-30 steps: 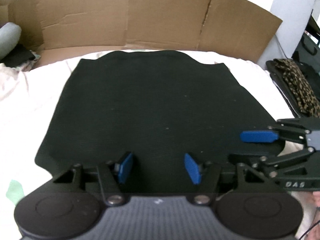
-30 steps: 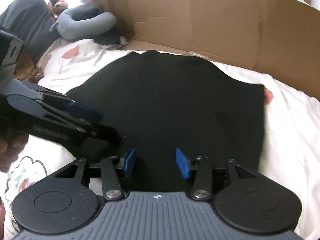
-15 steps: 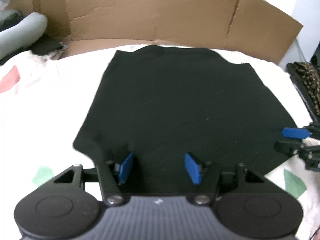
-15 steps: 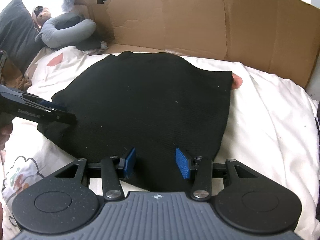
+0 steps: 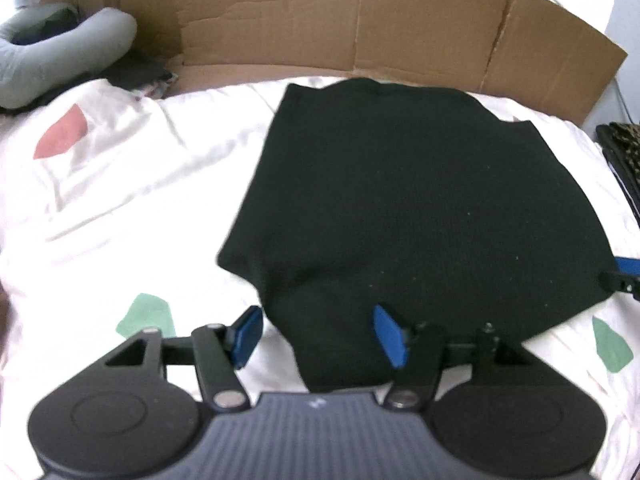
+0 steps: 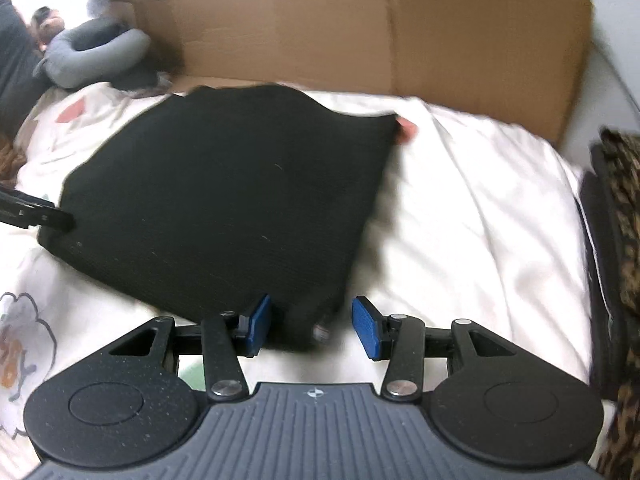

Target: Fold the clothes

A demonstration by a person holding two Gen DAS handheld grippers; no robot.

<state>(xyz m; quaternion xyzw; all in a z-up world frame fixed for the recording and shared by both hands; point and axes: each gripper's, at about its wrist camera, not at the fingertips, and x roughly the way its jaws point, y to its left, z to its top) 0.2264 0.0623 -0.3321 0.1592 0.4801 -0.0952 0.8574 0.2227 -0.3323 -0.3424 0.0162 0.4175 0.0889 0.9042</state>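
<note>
so far the black garment (image 5: 420, 208) lies flat on the white bedsheet (image 5: 120, 208), already a compact panel with no sleeves showing, so at least one fold looks done; another fold, likely bringing the near hem up toward the far edge, seems left. the left claw (image 5: 316, 334) stands released over the near left corner, one pad over sheet, one over cloth, pinching nothing. the right claw (image 6: 308, 324) is likewise released, straddling the near right corner. the far edge sits just short of the cardboard wall (image 5: 360, 20), so room there is tight; the sheet is bare to the left, while a leopard-print item (image 6: 620, 220) crowds the right.
</note>
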